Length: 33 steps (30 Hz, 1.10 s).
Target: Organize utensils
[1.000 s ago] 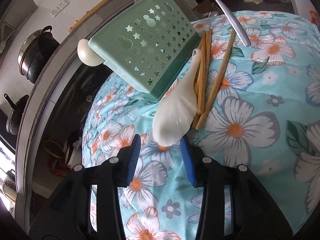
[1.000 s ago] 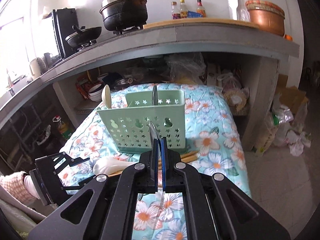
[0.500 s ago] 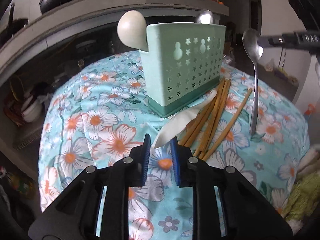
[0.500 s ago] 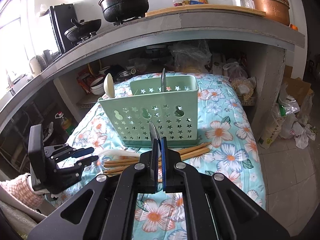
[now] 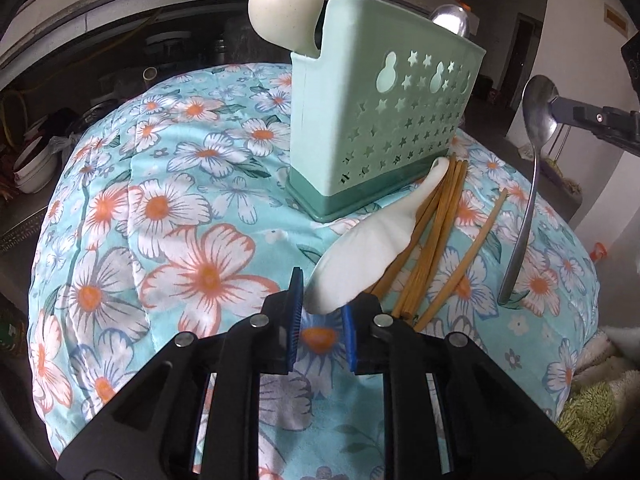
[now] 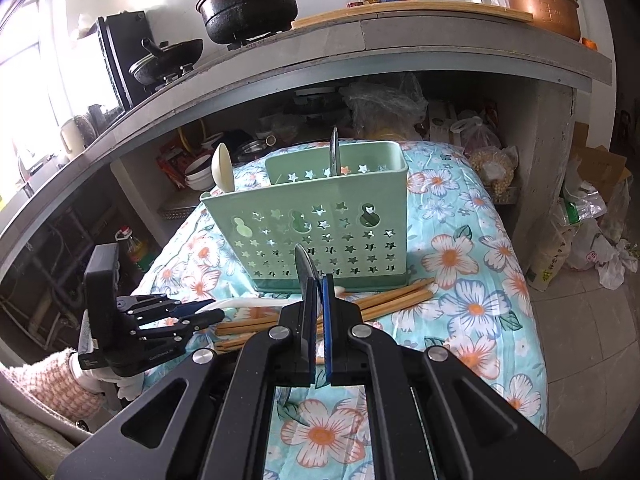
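A mint green utensil holder stands on the floral cloth. A cream spoon and a metal spoon stand in it. In front of its base lie several wooden chopsticks and a white spoon. My left gripper is shut on the white spoon's bowl, while the handle still rests by the holder's base. My right gripper is shut on a metal spoon, bowl up and handle hanging down.
The floral quilted cloth falls away on all sides. A concrete counter with black pots overhangs the far side, with cluttered shelves beneath. Bags lie on the floor at right. A person's checked sleeve is behind the left gripper.
My left gripper has rolled and swung round to face the holder upright. Its jaws have narrowed onto the white spoon's bowl. The right gripper has stayed put with its metal spoon.
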### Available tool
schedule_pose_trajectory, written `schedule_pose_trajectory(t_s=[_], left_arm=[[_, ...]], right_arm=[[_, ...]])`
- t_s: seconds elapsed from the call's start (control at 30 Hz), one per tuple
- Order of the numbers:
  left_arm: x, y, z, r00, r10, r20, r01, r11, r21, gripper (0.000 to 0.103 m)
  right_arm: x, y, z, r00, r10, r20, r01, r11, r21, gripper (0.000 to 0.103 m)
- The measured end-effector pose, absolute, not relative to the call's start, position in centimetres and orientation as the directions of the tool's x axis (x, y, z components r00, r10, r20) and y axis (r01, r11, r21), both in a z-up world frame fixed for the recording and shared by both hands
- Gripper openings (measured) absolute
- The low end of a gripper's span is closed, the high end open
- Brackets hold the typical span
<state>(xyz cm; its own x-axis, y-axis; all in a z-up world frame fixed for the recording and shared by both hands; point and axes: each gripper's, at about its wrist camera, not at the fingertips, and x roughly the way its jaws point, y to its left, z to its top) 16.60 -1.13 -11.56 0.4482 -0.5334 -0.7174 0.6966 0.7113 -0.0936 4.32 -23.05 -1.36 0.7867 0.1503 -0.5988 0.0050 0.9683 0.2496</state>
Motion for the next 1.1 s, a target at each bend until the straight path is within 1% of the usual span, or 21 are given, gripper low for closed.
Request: schedule_pose_trajectory(t_s=[0.13, 0.2, 0.3, 0.4, 0.57, 0.73, 1.1], left_arm=[[16.4, -1.3, -11.3, 0.46, -0.537, -0.707, 0.701, 0.708, -0.082, 0.016], [16.1, -1.2, -11.0, 0.473, -0.541, -0.695, 0.702, 0.709, -0.075, 0.01], [15.7, -1.1, -10.3, 0.489, -0.556, -0.672, 0.705, 0.705, -0.071, 0.004], [15.1, -1.0, -9.5, 0.502, -0.577, -0.645, 0.713, 0.697, -0.069, 0.002], [13.8, -1.3, -7.7, 0.531, -0.6, -0.598, 0.734, 0.679, -0.029, 0.001], [12.8, -1.4, -5.7, 0.546, -0.629, -0.554, 0.743, 0.668, -0.026, 0.001], [12.0, -1.2, -3.4, 0.549, -0.662, -0.51, 0.754, 0.655, -0.039, 0.001]], right_arm=[[4.1, -23.1, -1.4, 0.789, 0.151, -0.595, 0.006, 0.967, 0.254, 0.003], [4.1, -23.2, -1.5, 0.79, 0.152, -0.594, 0.009, 0.966, 0.259, 0.003], [4.0, -23.3, -1.5, 0.792, 0.151, -0.591, 0.013, 0.965, 0.263, 0.003], [3.8, -23.3, -1.5, 0.795, 0.149, -0.588, 0.016, 0.964, 0.266, 0.003], [3.6, -23.4, -1.5, 0.802, 0.143, -0.58, 0.023, 0.963, 0.269, 0.003], [3.3, -23.7, -1.3, 0.811, 0.131, -0.57, 0.037, 0.961, 0.273, 0.003], [2.5, -24.1, -0.9, 0.834, 0.111, -0.54, 0.053, 0.959, 0.278, 0.003]])
